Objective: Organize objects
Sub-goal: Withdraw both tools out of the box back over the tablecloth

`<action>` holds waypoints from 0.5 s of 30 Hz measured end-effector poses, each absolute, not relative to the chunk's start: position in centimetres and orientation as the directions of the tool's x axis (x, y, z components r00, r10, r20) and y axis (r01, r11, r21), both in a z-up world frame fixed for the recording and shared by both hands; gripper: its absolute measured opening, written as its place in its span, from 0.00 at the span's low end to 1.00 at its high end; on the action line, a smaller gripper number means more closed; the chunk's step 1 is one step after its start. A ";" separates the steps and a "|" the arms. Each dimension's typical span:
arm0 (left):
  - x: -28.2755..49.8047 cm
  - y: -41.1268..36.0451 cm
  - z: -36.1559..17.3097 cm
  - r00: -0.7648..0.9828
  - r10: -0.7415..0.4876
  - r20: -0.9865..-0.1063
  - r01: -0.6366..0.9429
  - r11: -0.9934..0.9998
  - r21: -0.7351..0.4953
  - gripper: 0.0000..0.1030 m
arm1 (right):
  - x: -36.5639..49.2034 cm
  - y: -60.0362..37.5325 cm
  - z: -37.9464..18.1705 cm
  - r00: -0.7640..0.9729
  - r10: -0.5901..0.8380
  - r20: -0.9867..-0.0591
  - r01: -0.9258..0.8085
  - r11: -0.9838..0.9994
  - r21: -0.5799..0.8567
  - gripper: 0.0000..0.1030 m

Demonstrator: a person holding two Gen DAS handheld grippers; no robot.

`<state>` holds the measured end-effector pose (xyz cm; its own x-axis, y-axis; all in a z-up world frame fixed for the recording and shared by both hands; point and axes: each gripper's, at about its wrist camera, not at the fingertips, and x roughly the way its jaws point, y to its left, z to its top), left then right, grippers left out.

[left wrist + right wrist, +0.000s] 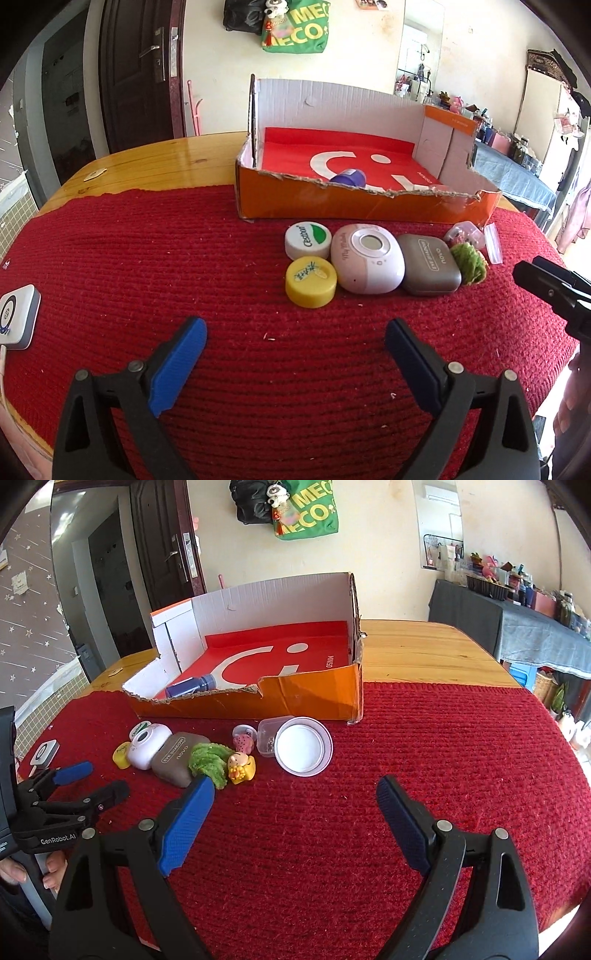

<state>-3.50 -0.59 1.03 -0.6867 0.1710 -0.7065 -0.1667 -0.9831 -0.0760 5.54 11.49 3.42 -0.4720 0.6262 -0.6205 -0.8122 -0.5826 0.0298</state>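
An orange cardboard box [332, 206] [314, 698] with a red lining stands at the far side of the red mat; a purple bottle [349, 177] [192, 686] lies inside it. In front of the box sit a white cap [307, 240], a yellow cap [311, 282], a pink-white round case [365, 258] [147, 747], a brown eyeshadow case [430, 270] [175, 758], a green woolly piece [469, 264] [210, 762], a yellow figurine [242, 768] and a white lid [303, 746]. My left gripper [295, 330] is open above the mat, short of the caps. My right gripper [295, 792] is open, short of the lid.
A small clear container [267, 736] and a pink trinket [244, 740] lie beside the lid. A white-grey device [16, 317] [44, 753] rests at the mat's left edge. The wooden table [424, 653] extends behind. A hand [55, 871] holds the left gripper.
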 end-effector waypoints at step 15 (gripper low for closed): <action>-6.1 -1.9 2.1 -0.656 0.123 -0.744 -0.162 -0.987 -0.020 0.95 | 4.3 15.5 3.6 -0.402 0.573 -0.715 -0.816 -0.578 -0.004 0.87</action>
<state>-6.13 -1.86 2.12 -0.6563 0.1227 -0.7444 -0.1618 -0.9866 -0.0199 4.30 15.53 3.57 -0.4018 0.5725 -0.7147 -0.8159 -0.5782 -0.0044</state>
